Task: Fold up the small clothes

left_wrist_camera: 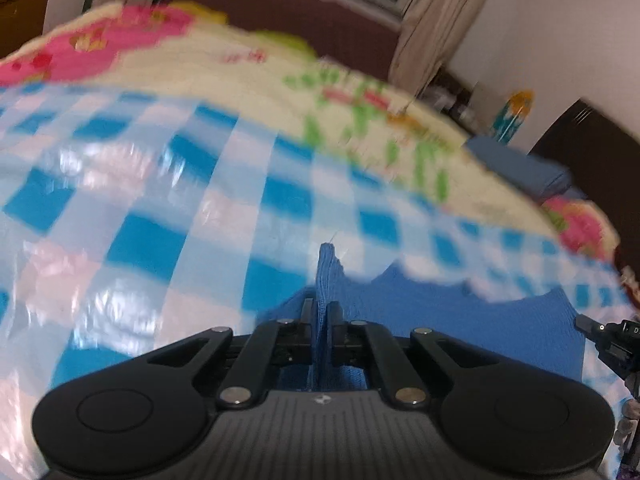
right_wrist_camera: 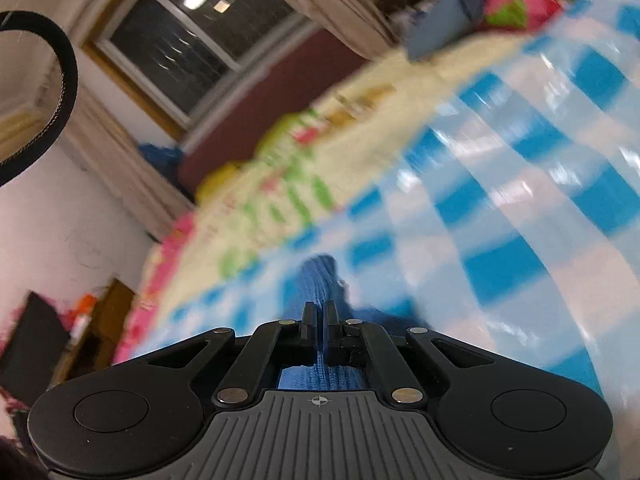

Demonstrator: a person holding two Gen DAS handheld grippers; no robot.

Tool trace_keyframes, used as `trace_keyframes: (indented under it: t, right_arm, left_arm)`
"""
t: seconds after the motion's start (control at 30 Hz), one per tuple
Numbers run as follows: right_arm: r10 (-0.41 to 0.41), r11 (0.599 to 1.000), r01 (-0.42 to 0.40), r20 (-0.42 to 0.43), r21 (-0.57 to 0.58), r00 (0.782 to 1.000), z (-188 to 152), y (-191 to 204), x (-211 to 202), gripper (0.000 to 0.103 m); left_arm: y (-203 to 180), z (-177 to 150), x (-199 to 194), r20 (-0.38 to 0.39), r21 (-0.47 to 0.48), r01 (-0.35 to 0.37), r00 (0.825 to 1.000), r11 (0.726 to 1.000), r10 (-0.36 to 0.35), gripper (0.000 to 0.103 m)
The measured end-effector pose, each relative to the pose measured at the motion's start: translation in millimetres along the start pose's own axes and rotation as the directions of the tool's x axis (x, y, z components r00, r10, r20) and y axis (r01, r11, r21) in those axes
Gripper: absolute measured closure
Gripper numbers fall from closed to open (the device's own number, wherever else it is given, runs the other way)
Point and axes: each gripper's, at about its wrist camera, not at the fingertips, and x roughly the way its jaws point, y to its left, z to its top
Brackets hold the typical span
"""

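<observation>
Blue garment (left_wrist_camera: 440, 320), one, lying on checked plastic sheet (left_wrist_camera: 160, 200), edge pinched in two places. Left gripper (left_wrist_camera: 320, 312) clamping one fold, right gripper (right_wrist_camera: 319, 314) another; both pointing downward. Views blurred, possibly knitted cloth.

Dark barred window (right_wrist_camera: 188, 44) with beige curtains (left_wrist_camera: 436, 20), white walls (left_wrist_camera: 560, 28), maroon headboard (left_wrist_camera: 304, 20), floral cream bedspread (left_wrist_camera: 248, 76) under glossy blue-checked plastic sheet (left_wrist_camera: 160, 184)

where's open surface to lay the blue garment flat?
Free: checked sheet, ahead and to the left of the left tongs, up to the floral blanket. Taken: near right, where the blue garment hangs between left and right tongs.
</observation>
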Motion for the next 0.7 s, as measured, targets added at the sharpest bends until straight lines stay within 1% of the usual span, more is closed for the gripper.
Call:
trace_keyframes:
  t: [0.07,0.1,0.13,0.17,0.2,0.27,0.3,0.37,0.4,0.43,0.5,0.57,0.63,0.67,0.7]
  right_arm:
    - [-0.073,0.997,0.073,-0.065,0.000,0.995,-13,-13,21,0.100]
    - [-0.104,0.995,0.104,-0.090,-0.003,0.990,-18,-18,28,0.100]
    - [-0.102,0.995,0.103,-0.110,0.002,0.989,-20,-21,33,0.100]
    - [-0.099,0.995,0.100,-0.108,0.001,0.989,-21,-21,33,0.100]
    - [-0.107,0.994,0.107,-0.087,-0.007,0.990,-20,-20,30,0.096]
    - [-0.105,0.994,0.103,-0.058,-0.037,0.993,-14,-14,25,0.096]
    - [-0.108,0.993,0.105,-0.048,-0.052,0.993,-11,-11,22,0.094]
    - [-0.129,0.987,0.127,-0.016,-0.096,0.992,-6,-1,13,0.094]
    - [-0.126,0.986,0.126,0.002,-0.113,0.992,-5,3,6,0.094]
    - [-0.108,0.985,0.109,0.016,-0.135,0.994,-6,10,-2,0.094]
    - [-0.063,0.984,0.063,0.008,-0.166,0.998,-12,24,-14,0.094]
    - [-0.010,0.980,0.004,-0.028,-0.200,1.000,-25,36,-22,0.094]
    - [0.040,0.972,-0.059,-0.088,-0.229,0.995,-40,43,-22,0.094]
    - [0.049,0.967,-0.077,-0.121,-0.243,0.991,-49,47,-17,0.094]
    - [0.042,0.962,-0.079,-0.145,-0.260,0.989,-55,49,-13,0.094]
  left_arm:
    - [5,-12,14,-0.046,0.004,-0.048,0.998,0.999,0.048,0.093]
    - [7,-18,18,-0.056,0.010,-0.072,0.996,0.997,0.072,0.092]
    - [9,-22,19,-0.056,0.010,-0.074,0.996,0.997,0.075,0.091]
    - [10,-23,18,-0.049,0.001,-0.071,0.996,0.997,0.071,0.090]
    - [11,-23,16,-0.040,-0.010,-0.069,0.997,0.998,0.069,0.089]
    - [12,-20,11,-0.020,-0.018,-0.068,0.998,0.998,0.067,0.089]
    - [12,-18,9,-0.008,-0.016,-0.078,0.997,0.997,0.078,0.089]
    - [10,-14,-1,0.028,-0.008,-0.098,0.995,0.995,0.098,0.089]
    - [9,-13,-8,0.048,-0.007,-0.105,0.993,0.994,0.105,0.089]
    - [8,-12,-13,0.064,-0.006,-0.110,0.992,0.994,0.110,0.089]
    - [3,-11,-25,0.082,0.005,-0.090,0.993,0.996,0.089,0.089]
    - [-8,-16,-37,0.092,0.038,-0.068,0.994,0.997,0.064,0.089]
    - [-23,-25,-50,0.092,0.101,-0.032,0.995,0.994,0.023,0.089]
    - [-29,-29,-54,0.091,0.121,-0.010,0.996,0.993,-0.001,0.089]
    - [-36,-34,-55,0.074,0.128,0.025,0.997,0.991,-0.034,0.087]
